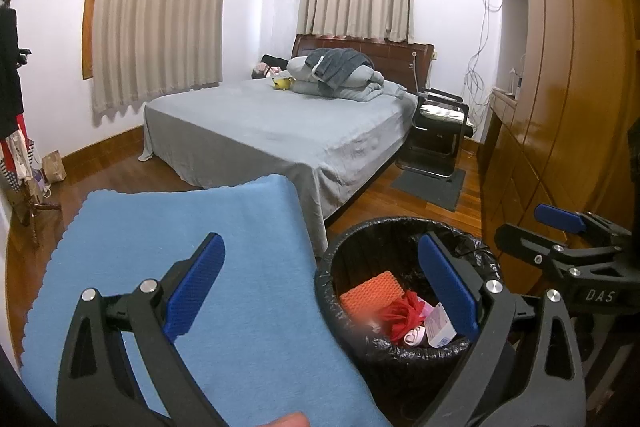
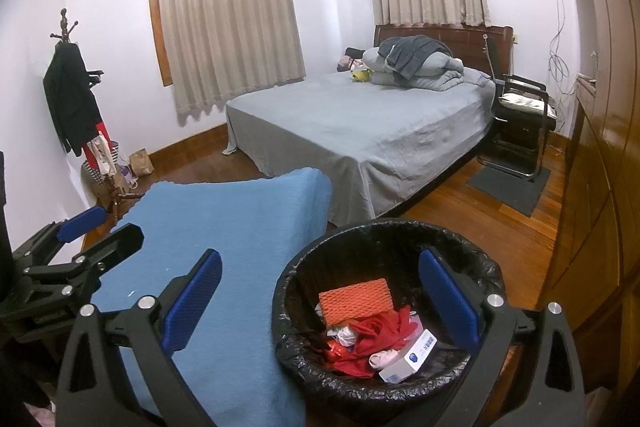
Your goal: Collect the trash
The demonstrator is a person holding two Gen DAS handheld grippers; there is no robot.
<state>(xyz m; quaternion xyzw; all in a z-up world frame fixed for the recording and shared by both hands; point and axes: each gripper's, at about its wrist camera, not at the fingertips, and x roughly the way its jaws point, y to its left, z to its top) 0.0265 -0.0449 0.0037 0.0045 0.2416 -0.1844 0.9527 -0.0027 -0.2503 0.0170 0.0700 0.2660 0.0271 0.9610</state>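
Both tools (image 1: pixel 322 291) (image 2: pixel 320 297) gape empty over the bin (image 2: pixel 400 235) beside a blue cloth (image 2: pixel 240 227).

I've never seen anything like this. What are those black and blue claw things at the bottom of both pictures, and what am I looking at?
They are hand-held tongs: a person holds one in each hand, and a wide-angle camera on each looks forward between its two blue-padded fingers. One picture comes from the left tongs, the other from the right tongs; each also glimpses the other pair at its edge. Both are open and hold nothing. Below them lies a blue cloth, bare as far as I can see, and beside it stands a bin lined with a black bag. Inside are an orange foam net, red scraps and a small white box. Behind is a bedroom with a grey bed.
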